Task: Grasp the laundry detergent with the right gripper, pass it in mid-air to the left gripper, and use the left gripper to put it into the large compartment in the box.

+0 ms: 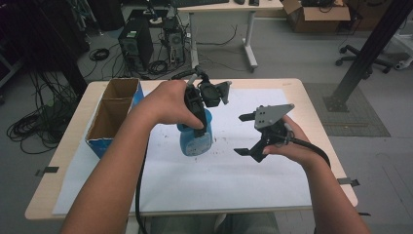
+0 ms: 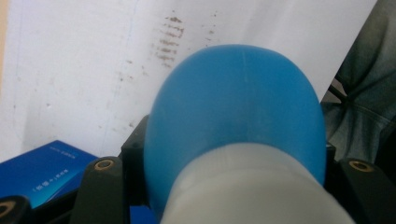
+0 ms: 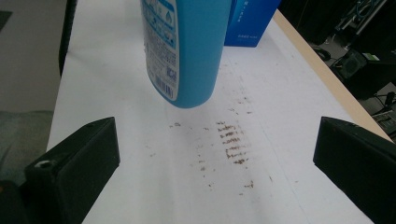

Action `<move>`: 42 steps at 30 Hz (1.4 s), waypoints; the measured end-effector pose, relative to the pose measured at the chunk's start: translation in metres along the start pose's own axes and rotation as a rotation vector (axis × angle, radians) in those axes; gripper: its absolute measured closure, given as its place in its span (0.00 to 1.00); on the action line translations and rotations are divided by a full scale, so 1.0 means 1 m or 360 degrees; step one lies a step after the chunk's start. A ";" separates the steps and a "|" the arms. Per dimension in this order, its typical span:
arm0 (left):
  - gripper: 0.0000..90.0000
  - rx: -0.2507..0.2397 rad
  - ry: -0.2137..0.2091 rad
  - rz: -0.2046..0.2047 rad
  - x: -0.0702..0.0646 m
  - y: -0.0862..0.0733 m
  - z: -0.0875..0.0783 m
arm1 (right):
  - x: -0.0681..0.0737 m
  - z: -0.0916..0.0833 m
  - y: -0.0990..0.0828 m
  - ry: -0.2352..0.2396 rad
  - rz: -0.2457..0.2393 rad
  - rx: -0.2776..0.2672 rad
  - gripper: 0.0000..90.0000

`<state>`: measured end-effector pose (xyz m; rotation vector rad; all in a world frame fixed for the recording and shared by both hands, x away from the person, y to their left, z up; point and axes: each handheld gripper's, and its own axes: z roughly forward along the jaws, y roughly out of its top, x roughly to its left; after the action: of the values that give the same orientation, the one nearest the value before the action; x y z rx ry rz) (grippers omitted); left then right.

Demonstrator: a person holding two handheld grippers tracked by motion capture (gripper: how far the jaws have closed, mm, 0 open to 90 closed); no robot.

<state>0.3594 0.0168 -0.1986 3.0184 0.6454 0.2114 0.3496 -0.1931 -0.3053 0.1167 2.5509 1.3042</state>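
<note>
A blue plastic bottle (image 1: 194, 143) with a printed label hangs a little above the white paper, slightly tilted. My left gripper (image 1: 198, 122) is shut on its upper part, near the pale neck. In the left gripper view the bottle (image 2: 238, 107) bulges between the two black jaws of the left gripper (image 2: 233, 186). My right gripper (image 1: 239, 134) is held to the right of the bottle, open, with nothing between its fingers. In the right gripper view the bottle (image 3: 187, 46) is ahead and to the left, beyond the wide gap of the right gripper (image 3: 215, 154).
A white paper sheet (image 1: 219, 180) covers the wooden table and carries brown smudges (image 3: 231, 144). An open blue cardboard box (image 1: 114, 114) stands at the table's left, and its side (image 3: 250, 21) rises behind the bottle. Computers and cables lie on the floor beyond.
</note>
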 end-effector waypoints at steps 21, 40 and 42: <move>0.43 -0.0061 0.0012 -0.0529 0.018 -0.002 -0.010 | -0.008 -0.022 -0.005 0.0000 -0.0064 0.0211 0.01; 0.43 -0.0109 -0.0025 -0.0839 0.048 -0.029 -0.046 | -0.022 -0.031 -0.004 0.0109 -0.0187 0.0757 0.03; 0.43 -0.0118 -0.0019 -0.0875 0.053 -0.034 -0.054 | -0.024 -0.031 -0.006 0.0113 -0.0190 0.0794 0.03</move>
<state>0.3856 0.0704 -0.1415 2.6377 1.3846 0.1827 0.3642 -0.2256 -0.2876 0.0141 2.8389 0.6186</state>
